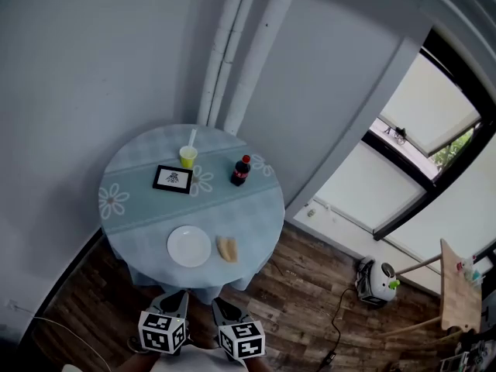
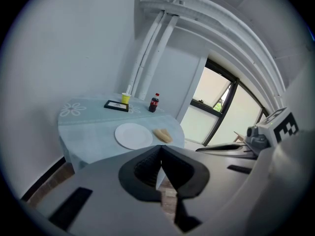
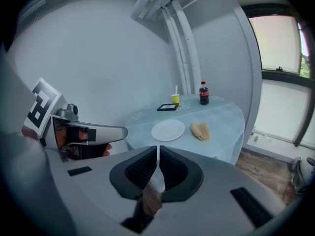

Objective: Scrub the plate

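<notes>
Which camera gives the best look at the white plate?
The head view: it looks down on the plate, showing its whole round face. Both gripper views see it from a low angle, as a flattened oval.

**Colours on and around my table**

My table (image 1: 139,208) wears a pale blue cover with faint checked bands and white daisies. The plate (image 1: 189,246) is plain white and the sponge (image 1: 227,249) is tan. The cup (image 1: 187,156) is yellow with a white straw (image 1: 192,138). The bottle (image 1: 240,171) is dark with a red cap and label. The frame (image 1: 173,179) is black round a white card. My left tool (image 2: 161,156) and right tool (image 3: 157,154) are grey, black and ribbed inside, and marked with black-and-white squares. The floor (image 1: 302,301) is brown wood plank, the wall (image 1: 93,68) pale grey, the pipes (image 1: 232,53) white.
</notes>
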### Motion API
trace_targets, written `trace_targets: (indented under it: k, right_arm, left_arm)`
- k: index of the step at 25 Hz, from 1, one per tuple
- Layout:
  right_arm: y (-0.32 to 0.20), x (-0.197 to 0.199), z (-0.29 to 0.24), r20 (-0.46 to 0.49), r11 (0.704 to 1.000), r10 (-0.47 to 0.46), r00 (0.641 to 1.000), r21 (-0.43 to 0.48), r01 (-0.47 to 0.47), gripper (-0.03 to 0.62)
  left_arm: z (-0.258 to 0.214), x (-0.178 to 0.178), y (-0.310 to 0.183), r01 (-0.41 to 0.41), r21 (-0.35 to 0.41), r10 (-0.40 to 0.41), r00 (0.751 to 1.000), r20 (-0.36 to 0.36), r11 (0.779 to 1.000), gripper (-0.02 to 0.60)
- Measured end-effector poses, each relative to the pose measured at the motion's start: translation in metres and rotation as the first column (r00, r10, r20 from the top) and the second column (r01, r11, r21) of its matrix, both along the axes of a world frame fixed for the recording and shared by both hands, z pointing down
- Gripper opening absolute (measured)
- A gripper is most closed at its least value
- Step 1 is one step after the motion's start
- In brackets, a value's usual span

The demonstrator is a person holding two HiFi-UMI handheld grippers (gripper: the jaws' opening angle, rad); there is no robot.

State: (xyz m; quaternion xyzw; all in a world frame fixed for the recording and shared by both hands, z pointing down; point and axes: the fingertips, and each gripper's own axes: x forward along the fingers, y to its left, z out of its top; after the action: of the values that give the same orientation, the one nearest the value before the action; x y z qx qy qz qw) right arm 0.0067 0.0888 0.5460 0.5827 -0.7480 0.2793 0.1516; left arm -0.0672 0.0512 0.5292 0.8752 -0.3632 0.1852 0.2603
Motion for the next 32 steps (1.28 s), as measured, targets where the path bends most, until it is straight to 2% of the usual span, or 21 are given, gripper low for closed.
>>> trace_targets:
  k: [7, 17, 22, 25, 32]
  right_arm:
    - [-0.022, 0.004, 0.003, -0.015, 0.997, 0.077, 0.997, -0.01, -0.078, 0.038]
    - [-0.062, 0.053, 0.005, -0.087, 0.993, 0.118, 0.989, 0.003, -0.118, 0.041]
    - [-0.088, 0.077, 0.012, -0.099, 0.996, 0.081, 0.992, -0.031, -0.085, 0.063]
    - [-0.102, 0.082, 0.017, -0.108, 0.998, 0.034, 0.994, -0.05, -0.04, 0.106]
    - [-0.127, 0.086, 0.023, -0.126, 0.996, -0.048, 0.991, -0.077, 0.038, 0.124]
  left_arm:
    - [0.003, -0.012, -0.029, -0.011, -0.022, 0.011, 1.0, -0.006, 1.0, 0.008]
    - [0.015, -0.029, -0.062, 0.115, -0.101, -0.119, 0.992, -0.035, 0.988, 0.009]
    - [0.013, -0.03, -0.087, 0.204, -0.112, -0.211, 0.976, -0.052, 0.972, 0.008]
    - [0.016, -0.029, -0.1, 0.252, -0.118, -0.257, 0.966, -0.034, 0.961, 0.008]
    - [0.018, -0.016, -0.118, 0.283, -0.126, -0.287, 0.958, -0.011, 0.951, 0.008]
